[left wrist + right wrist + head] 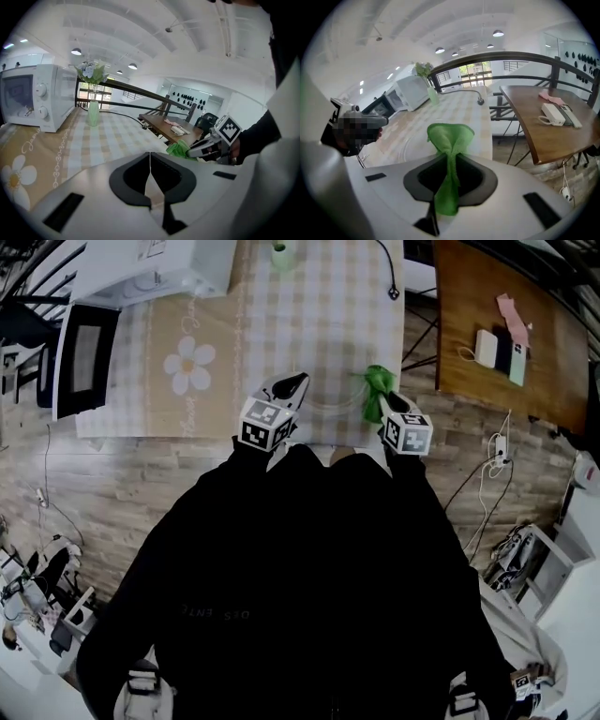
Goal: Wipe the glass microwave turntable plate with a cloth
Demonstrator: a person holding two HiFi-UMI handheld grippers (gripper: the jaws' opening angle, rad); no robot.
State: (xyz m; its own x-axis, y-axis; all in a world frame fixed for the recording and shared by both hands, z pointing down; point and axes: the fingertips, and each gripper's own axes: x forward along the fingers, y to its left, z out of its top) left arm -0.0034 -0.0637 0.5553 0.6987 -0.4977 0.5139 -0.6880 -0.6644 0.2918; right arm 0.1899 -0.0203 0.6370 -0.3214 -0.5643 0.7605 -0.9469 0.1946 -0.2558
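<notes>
The glass turntable plate (334, 408) lies flat near the table's front edge, faint against the checked tablecloth (319, 324); its rim also shows in the right gripper view (408, 140). My right gripper (382, 401) is shut on a green cloth (378, 381), which bunches up between the jaws (449, 140) above the plate's right side. My left gripper (296, 383) hovers at the plate's left edge. Its jaws meet at the tips (150, 157) and nothing shows between them. From the left gripper view, the right gripper (194, 151) and the cloth (177, 149) are close by.
A white microwave (150, 268) stands at the table's back left with its dark door (84, 357) swung open. A green vase (284, 251) with flowers and a black cable (389, 268) lie farther back. A wooden side table (506, 324) with phones stands to the right.
</notes>
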